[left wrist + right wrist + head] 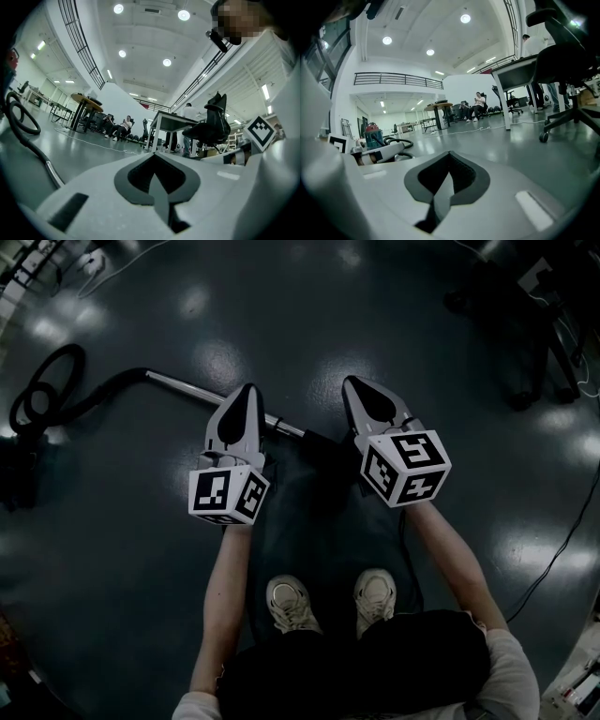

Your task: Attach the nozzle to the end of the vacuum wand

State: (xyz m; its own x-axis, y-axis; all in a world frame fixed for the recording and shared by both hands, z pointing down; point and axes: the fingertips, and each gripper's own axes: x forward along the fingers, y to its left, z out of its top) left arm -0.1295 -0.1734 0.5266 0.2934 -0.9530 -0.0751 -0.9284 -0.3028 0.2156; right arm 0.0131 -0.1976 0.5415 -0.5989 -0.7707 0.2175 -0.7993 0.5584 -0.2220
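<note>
Above the wand (183,388), left gripper (248,390), right gripper (350,383), empty

My left gripper (246,390) and right gripper (352,383) have smooth, matt, pale grey plastic shells, the jaws are lined with darker, dull, finely textured pads (465,176) that look like rubber, and each carries a matt black-and-white marker cube (228,493). The vacuum wand (183,387) is a bright, polished metal tube, and the black hose (42,395) joined to it looks matt. The floor (112,559) is smooth, dark and glossy, mirroring the ceiling lights, while the dark mat (309,521) looks dull.
</note>
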